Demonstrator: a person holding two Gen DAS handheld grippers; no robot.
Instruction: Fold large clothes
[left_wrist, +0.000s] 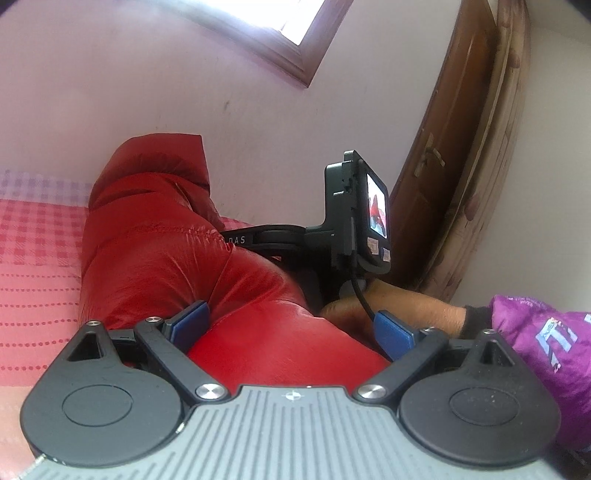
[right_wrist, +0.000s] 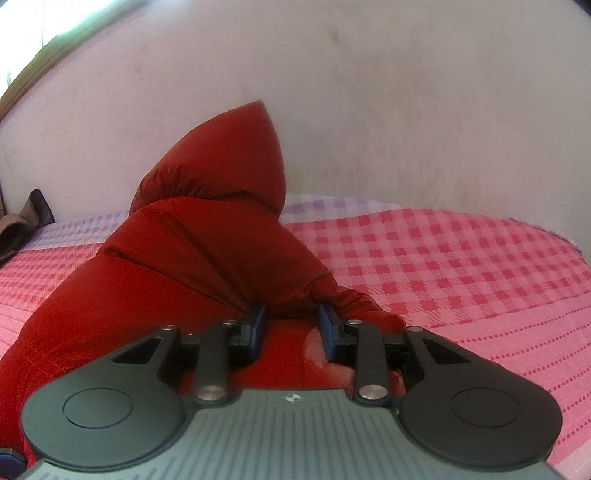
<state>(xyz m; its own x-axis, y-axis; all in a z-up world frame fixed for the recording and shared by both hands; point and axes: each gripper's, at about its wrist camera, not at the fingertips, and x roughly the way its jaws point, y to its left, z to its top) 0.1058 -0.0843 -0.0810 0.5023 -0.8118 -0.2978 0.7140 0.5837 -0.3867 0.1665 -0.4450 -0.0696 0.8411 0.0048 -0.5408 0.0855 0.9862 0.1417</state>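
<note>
Red and glossy, a quilted puffer jacket (left_wrist: 177, 258) lies bunched on a pink checked bedspread (right_wrist: 461, 266), folding barely begun. The right gripper (right_wrist: 291, 325) pinches a ridge of fabric between narrowed jaws; the left gripper (left_wrist: 291, 328) straddles it, spread wide, gripping nothing.

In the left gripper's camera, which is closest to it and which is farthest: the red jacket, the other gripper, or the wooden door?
1. Red jacket: between the left gripper's fingers.
2. Right gripper: ahead, to the right.
3. Wooden door: behind it, by the wall.
</note>
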